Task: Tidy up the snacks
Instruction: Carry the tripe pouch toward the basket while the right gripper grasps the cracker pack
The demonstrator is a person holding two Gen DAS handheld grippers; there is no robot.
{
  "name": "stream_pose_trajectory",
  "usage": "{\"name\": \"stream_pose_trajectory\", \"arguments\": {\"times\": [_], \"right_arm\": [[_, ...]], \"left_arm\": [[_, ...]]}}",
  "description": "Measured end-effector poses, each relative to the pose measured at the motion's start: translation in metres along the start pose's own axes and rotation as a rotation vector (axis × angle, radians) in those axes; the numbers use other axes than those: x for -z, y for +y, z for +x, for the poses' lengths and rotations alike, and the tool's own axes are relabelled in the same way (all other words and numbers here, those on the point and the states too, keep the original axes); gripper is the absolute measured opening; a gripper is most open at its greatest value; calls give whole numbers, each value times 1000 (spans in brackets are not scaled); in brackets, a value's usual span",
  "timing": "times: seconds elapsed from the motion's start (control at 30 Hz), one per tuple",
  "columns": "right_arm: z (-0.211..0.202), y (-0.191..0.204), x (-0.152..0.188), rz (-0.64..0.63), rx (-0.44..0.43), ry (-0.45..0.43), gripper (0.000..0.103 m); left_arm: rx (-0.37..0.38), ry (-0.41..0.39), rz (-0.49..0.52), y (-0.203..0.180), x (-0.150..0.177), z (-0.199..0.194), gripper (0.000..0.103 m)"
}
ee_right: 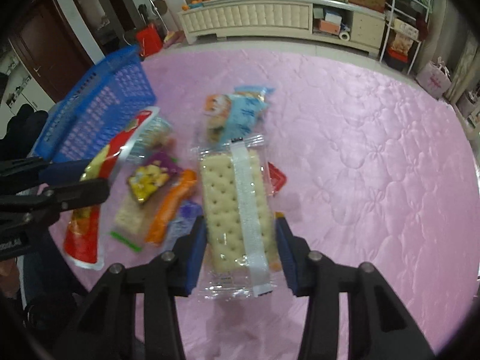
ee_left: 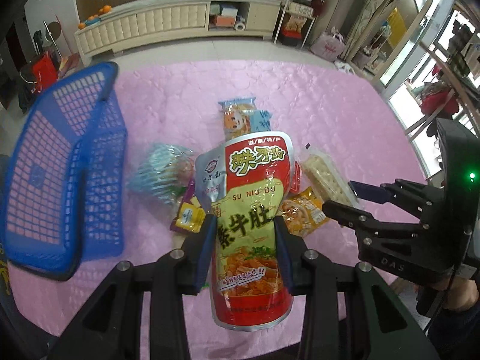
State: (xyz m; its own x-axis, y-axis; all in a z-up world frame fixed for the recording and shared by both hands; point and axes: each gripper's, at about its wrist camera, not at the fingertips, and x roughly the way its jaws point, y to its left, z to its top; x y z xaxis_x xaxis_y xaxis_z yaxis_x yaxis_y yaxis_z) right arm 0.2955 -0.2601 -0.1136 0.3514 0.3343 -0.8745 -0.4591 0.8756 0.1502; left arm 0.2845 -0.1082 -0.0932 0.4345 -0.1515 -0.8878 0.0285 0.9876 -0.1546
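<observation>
Left tool (ee_left: 246, 234) pinching red pouch (ee_left: 250, 210); right tool (ee_right: 241, 240) pinching cracker pack (ee_right: 237, 207), both right of basket (ee_left: 60, 174).

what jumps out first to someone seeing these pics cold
The big red snack pouch fills the left wrist view, clamped between the left gripper jaws. The right gripper grips a clear cracker pack over a pink quilted cloth, and a blue mesh basket sits tilted on the left.
</observation>
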Motion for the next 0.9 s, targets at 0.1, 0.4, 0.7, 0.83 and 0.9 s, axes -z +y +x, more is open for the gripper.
{"name": "stream_pose_trajectory", "arguments": {"times": [0.1,0.4,0.7,0.83,0.9], "right_arm": [[-18,14,1,4,-8,-24,50],[-57,72,-6,-17,-12,-92,50],[-70,126,-28,-36,-54,-145,50],[-62,155,-45,-69,-56,-140,50],[-58,168,-56,-83,-56,-139,50]], "left_arm": [[3,-33,8,4,5,-22,36],[20,-143,31,33,21,-94,36],[-47,-198,26,99,28,-135,36],[-80,-214,21,131,24,-145,36],[-89,-212,10,144,19,-149,36]]}}
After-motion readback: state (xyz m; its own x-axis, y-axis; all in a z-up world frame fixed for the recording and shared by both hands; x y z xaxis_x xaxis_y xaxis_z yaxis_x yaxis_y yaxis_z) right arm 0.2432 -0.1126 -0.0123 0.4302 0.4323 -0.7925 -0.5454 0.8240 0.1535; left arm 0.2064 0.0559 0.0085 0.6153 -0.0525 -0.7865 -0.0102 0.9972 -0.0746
